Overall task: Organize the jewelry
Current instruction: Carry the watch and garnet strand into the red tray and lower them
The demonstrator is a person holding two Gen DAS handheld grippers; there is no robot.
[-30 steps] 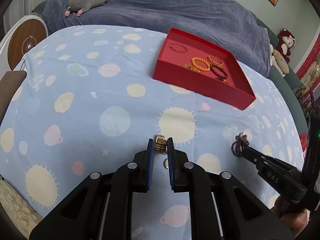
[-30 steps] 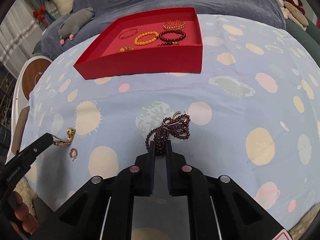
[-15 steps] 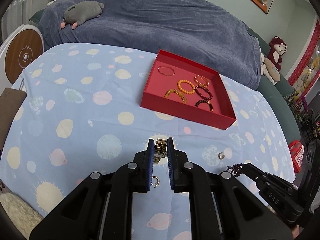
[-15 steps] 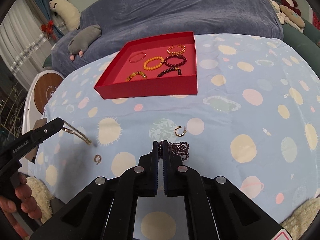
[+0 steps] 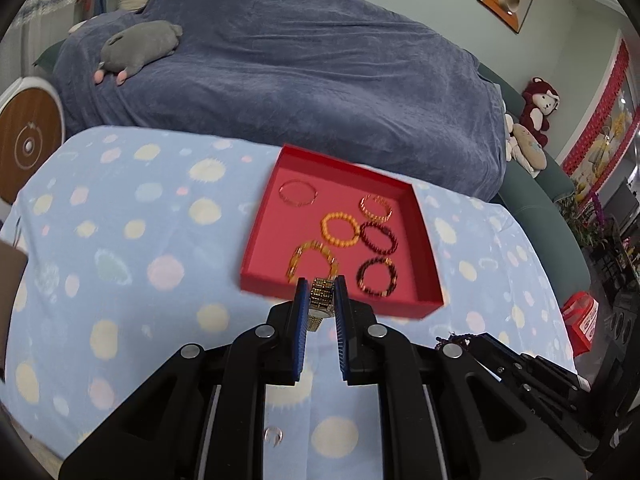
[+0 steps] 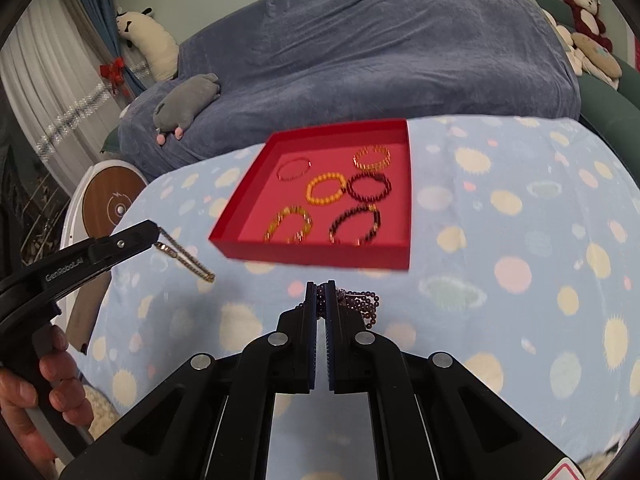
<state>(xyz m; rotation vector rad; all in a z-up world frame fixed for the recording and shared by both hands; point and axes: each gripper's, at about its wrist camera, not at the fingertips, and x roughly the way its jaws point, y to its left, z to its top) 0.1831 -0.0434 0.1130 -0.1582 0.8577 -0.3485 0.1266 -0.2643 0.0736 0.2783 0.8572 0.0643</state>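
Left claw [image 5: 321, 299], nearly closed, grips a gold link bracelet [image 5: 321, 302] that hangs above the patterned table [image 5: 120, 240], at 6 o'clock of the red tray [image 5: 424, 236]. The tray holds six bracelets: a thin pink one [image 5: 298, 193], a gold one [image 5: 376, 207], an orange beaded one [image 5: 340, 229], two dark red ones and an amber one [image 5: 314, 260]. Right claw [image 6: 321, 292], almost fully closed, pinches a dark beaded necklace [image 6: 360, 304] at 6 o'clock of the tray, its loops dangling to the right of the fingers [image 6: 310, 300].
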